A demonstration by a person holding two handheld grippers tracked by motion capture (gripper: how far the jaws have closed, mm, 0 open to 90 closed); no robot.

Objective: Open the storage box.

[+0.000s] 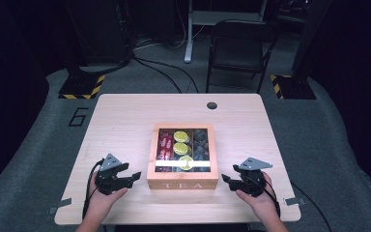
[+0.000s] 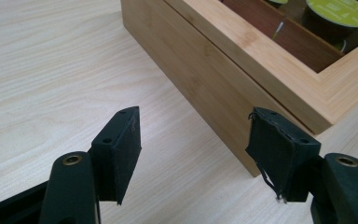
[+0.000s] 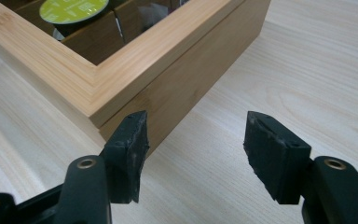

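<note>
Nothing is gripped yet — the left hand-held gripper (image 1: 136,175) and right hand-held gripper (image 1: 225,179) flank the closed glass-lidded bamboo tea box (image 1: 182,181), jaws apart, empty, lid unopened.

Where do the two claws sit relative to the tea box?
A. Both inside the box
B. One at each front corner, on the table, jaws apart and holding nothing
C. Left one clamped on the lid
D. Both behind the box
B: in the high view the left claw and right claw flank the box near its front corners, and each gripper view shows bare table between the jaws.
</note>
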